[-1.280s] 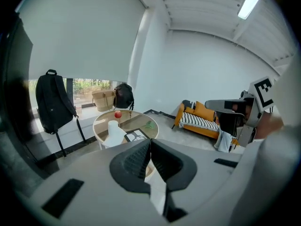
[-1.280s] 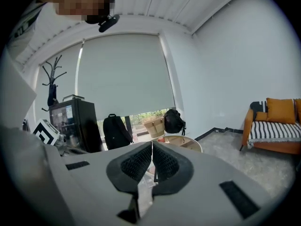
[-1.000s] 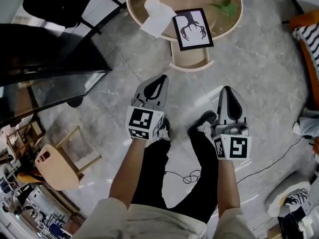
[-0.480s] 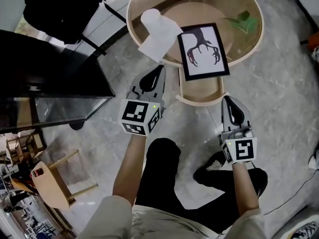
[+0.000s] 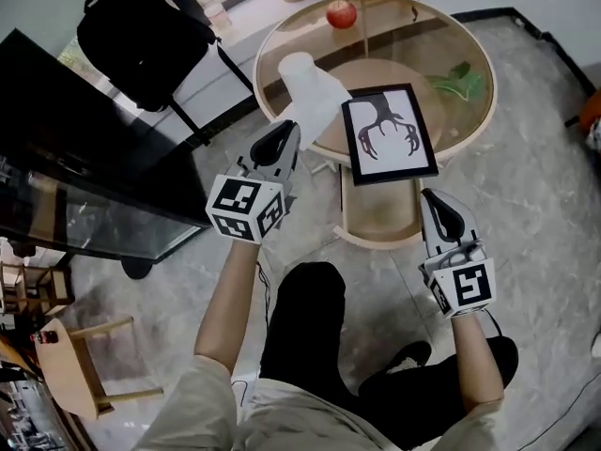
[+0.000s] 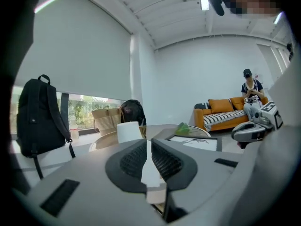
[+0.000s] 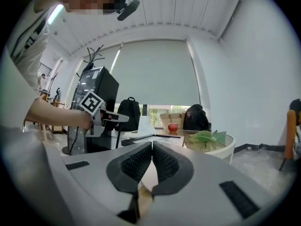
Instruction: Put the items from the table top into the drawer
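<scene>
My left tool (image 5: 280,139), shut and empty, hovers at the round glass worktop's (image 5: 265,53) near edge beside the white cylindrical roll (image 5: 305,87). The black-framed print (image 5: 388,134) overhangs the open wooden drawer (image 5: 376,219). My right tool (image 5: 438,202) is likewise shut and empty. A careless nudge could tip the print off.

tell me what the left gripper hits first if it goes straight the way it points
Probably the white cylinder on the glass table; the left gripper, jaws shut, aims at it. Height is unclear, so the table rim could come first.
</scene>
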Demonstrator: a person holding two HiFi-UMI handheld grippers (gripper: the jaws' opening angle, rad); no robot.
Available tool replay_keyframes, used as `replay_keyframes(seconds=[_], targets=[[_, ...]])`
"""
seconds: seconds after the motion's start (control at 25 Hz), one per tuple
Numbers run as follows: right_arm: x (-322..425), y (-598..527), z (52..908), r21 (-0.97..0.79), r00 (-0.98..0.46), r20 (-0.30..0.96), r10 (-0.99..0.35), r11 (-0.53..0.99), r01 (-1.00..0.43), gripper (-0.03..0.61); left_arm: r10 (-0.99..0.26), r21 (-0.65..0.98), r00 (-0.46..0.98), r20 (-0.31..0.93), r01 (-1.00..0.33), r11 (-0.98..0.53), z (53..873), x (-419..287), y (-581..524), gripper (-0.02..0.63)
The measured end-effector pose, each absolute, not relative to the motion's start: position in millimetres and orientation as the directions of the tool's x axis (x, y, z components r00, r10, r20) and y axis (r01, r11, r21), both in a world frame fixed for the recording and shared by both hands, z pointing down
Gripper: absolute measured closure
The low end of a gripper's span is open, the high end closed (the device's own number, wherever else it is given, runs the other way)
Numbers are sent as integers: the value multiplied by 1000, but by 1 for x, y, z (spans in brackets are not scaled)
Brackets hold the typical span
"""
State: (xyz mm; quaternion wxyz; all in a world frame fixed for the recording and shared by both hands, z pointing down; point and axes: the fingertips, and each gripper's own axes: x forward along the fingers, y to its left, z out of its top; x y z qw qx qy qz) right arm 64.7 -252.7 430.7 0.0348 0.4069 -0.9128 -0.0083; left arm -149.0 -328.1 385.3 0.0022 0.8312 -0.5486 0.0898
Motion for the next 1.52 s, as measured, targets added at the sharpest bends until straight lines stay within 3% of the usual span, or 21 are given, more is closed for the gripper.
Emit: replay_keyframes(seconds=[0.08,0.16,0.2,0.32,0.44,0.56,0.72,0.76,0.84,0.96,1.24,1.36,1.52], targets=[[63,-250,428,3,-664,47,-746,665,-747,545,-918,-86,370,140,-919,-384,378,-161,-343,557],[60,-246,420,-22,-671,30,-741,671,-742,545,-921,-48,361,147,-927,-371,375,-168,-362,374],[60,-242,416,-8,-672,29,-740,672,-741,545,-925,-37,346,154,-934,-355,375,-171,-373,335],[61,-225,415,71,-660,79,-747,664,-744,545,-930,-50,313,195,-943,-328,374,-173,-405,303],[65,-209,405,101,-654,51,-755,656,-748,545,-910,-77,308,277,-937,-341,385,-167,-432,278],[77,-193,405,108,-629,72,-774,633,-766,545,-894,-131,294,339,-926,-354,392,-162,-450,275],[85,-179,381,89,-586,7,-810,585,-806,545,-896,-200,270,352,-914,-354,403,-164,-460,285],[86,-176,379,96,-581,14,-814,579,-809,545,-900,-196,274,338,-915,-352,402,-165,-460,355],[87,-173,384,111,-577,55,-815,579,-808,545,-907,-186,288,309,-916,-354,397,-166,-458,400],[77,-173,377,116,-581,14,-814,578,-808,545,-902,-175,338,269,-904,-391,386,-164,-440,418],[26,-190,353,224,-564,58,-824,561,-797,545,-876,-170,461,140,-861,-480,343,-163,-372,441],[14,-172,332,169,-575,-7,-818,566,-807,545,-833,-155,531,152,-820,-551,350,-154,-334,445],[45,-183,356,89,-535,44,-844,537,-839,545,-760,-126,629,165,-750,-649,372,-119,-288,446]])
